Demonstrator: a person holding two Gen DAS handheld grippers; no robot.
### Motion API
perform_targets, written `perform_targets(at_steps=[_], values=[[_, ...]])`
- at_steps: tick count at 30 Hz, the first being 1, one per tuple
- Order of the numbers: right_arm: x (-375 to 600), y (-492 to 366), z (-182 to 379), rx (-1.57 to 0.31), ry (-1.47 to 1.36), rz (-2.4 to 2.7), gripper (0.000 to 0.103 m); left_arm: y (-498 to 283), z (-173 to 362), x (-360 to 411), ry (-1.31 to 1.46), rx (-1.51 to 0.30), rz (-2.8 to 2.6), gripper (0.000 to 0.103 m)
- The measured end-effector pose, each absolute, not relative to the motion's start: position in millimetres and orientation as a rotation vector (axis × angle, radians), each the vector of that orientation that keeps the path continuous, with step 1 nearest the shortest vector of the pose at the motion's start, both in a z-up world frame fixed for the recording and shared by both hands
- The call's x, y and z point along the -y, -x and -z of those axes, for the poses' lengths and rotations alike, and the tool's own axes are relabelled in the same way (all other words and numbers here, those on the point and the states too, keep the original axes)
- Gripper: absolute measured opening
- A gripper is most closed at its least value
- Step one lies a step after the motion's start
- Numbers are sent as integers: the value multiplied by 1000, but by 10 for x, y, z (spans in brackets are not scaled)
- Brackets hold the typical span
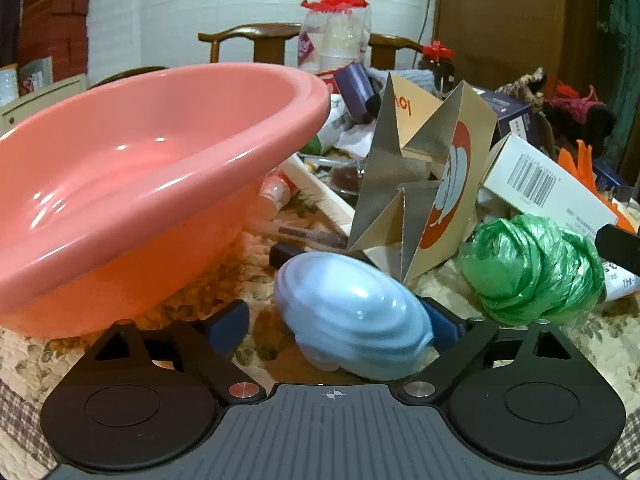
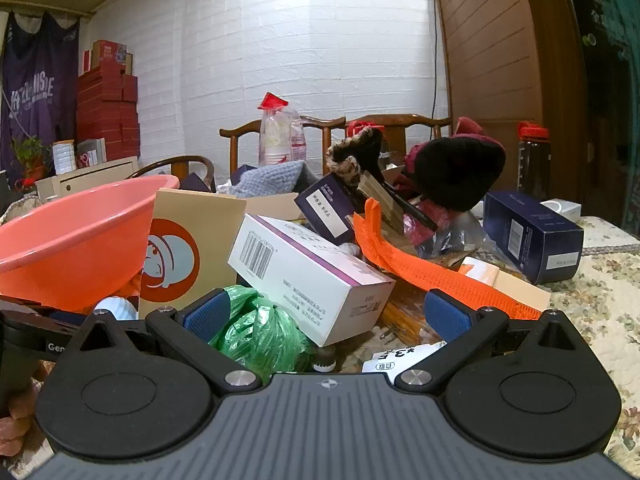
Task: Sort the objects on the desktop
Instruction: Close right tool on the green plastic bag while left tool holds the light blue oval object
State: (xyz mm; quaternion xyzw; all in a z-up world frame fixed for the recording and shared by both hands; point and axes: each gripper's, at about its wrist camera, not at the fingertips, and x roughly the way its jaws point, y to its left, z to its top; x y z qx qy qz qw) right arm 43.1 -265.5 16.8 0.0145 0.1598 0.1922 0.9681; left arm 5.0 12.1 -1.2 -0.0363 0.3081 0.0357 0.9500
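My left gripper (image 1: 336, 326) is open, its fingers on either side of a pale blue shell-shaped case (image 1: 352, 316) that lies tilted on the floral cloth; its right end hides the right pad, a gap shows at the left pad. A pink basin (image 1: 132, 184) stands just left of it, also in the right wrist view (image 2: 76, 240). My right gripper (image 2: 326, 312) is open and empty, above a green plastic bag ball (image 2: 260, 328) and a white barcode box (image 2: 308, 276). The green ball (image 1: 532, 268) lies right of the blue case.
A folded gold card box with an orange logo (image 1: 432, 184) stands behind the blue case. Orange mesh (image 2: 420, 268), dark blue boxes (image 2: 532, 236), a black hat (image 2: 456, 168), tubes and bottles crowd the table. Wooden chairs (image 2: 320, 128) stand behind it.
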Motion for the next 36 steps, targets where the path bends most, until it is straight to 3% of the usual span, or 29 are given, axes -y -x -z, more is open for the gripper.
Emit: perform_targets(at_steps=[4,9,13,14,24,36], values=[[2651,-434,-169,-324,-25,-389,103,-81,12,-97,73,-633,-104,103],[2643,-444,-160,-331,-23,-392,103,-161,28,-127,129,-638,-116,103],[2644,-445,-162,-327,-25,-392,103,-129,31,-80,102,-627,-93,78],[2646,-443,-163,-325,-26,-391,103,-114,25,-88,106,-619,-92,77],[2615,-375,-182,-287,33,-382,103,-48,1,-131,121,-603,-63,76],[2550,-189,-206,-188,137,-496,103,213,-111,230,-52,-472,70,76]])
